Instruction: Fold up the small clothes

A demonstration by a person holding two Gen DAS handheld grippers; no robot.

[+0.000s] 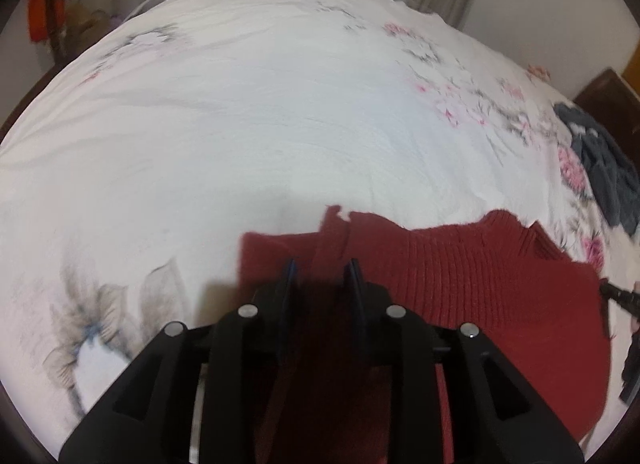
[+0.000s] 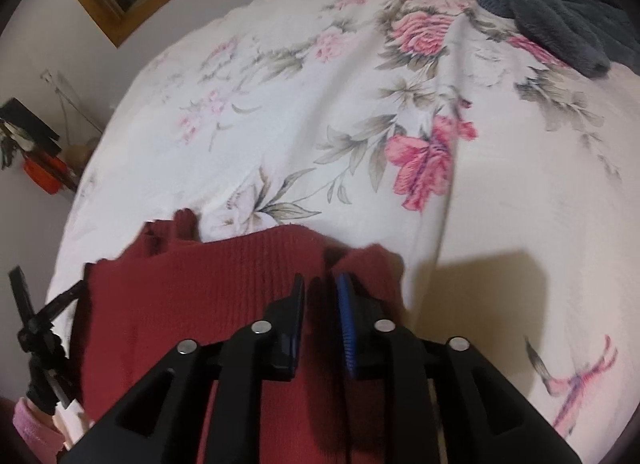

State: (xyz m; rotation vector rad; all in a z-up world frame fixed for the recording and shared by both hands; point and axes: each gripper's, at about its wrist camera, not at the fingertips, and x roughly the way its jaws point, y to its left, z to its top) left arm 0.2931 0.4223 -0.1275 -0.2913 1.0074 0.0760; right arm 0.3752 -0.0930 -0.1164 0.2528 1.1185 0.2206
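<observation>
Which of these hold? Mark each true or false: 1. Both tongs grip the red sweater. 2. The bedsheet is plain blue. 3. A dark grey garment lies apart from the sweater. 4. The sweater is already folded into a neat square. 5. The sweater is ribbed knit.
1. True: the left tongs and right tongs each pinch the red sweater.
2. False: the bedsheet is white with pink flowers.
3. True: the grey garment lies far off on the sheet.
4. False: it is held up, spread between the tongs.
5. True.
</observation>
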